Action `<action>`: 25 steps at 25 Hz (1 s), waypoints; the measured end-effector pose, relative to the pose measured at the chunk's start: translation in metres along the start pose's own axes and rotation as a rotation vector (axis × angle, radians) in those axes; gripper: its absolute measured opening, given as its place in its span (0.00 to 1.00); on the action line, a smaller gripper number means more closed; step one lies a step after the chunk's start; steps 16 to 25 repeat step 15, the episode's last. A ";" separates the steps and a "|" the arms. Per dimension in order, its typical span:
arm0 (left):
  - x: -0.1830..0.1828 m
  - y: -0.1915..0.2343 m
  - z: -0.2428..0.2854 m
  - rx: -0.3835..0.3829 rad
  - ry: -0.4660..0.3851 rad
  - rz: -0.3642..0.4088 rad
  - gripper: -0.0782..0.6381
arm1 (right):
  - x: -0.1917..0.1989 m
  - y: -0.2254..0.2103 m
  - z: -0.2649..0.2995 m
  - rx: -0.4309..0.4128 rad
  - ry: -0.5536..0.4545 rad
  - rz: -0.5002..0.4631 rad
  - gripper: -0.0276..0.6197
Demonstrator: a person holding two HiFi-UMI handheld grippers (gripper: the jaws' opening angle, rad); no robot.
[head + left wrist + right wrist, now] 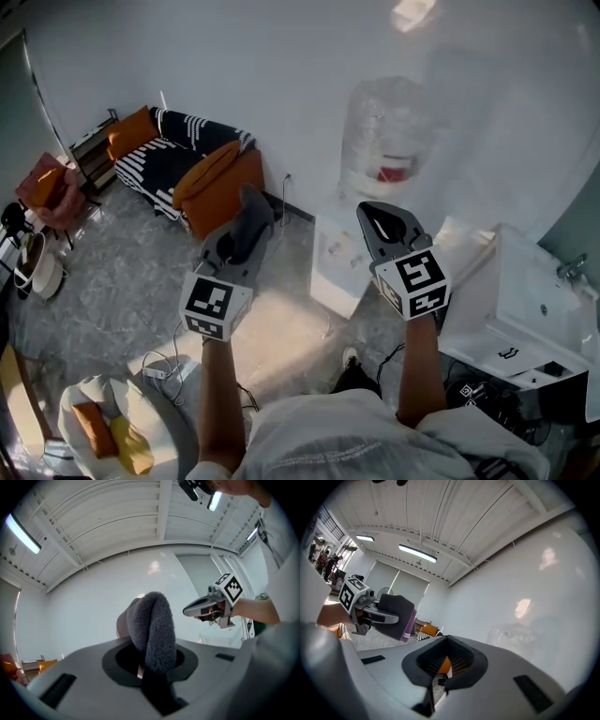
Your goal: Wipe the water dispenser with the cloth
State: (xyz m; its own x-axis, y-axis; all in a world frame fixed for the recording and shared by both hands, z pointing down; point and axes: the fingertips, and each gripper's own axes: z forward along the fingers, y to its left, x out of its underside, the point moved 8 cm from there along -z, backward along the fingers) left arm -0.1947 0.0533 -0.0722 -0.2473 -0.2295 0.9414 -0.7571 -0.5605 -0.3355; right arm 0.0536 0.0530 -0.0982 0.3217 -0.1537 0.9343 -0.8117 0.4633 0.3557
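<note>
White wall backs the dispenser, on the floor ahead. It lies forward and to the right of the cloth, which stands upright, clamped in the left gripper. The right gripper is nearer, jaws together and empty.

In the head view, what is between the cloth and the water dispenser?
Only floor, as the head view shows. The cloth, gripped in the left jaws, is apart from the dispenser.
</note>
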 end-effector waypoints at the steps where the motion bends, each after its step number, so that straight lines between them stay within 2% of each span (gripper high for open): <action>1: 0.001 0.001 -0.002 -0.001 0.001 0.001 0.22 | -0.001 0.002 0.000 -0.001 0.000 -0.002 0.06; 6: -0.001 -0.003 -0.009 -0.024 -0.017 0.008 0.22 | 0.003 0.005 -0.003 -0.012 0.008 -0.007 0.06; 25: 0.004 0.003 -0.009 -0.006 -0.033 0.010 0.22 | 0.003 0.009 0.008 -0.034 0.002 -0.001 0.06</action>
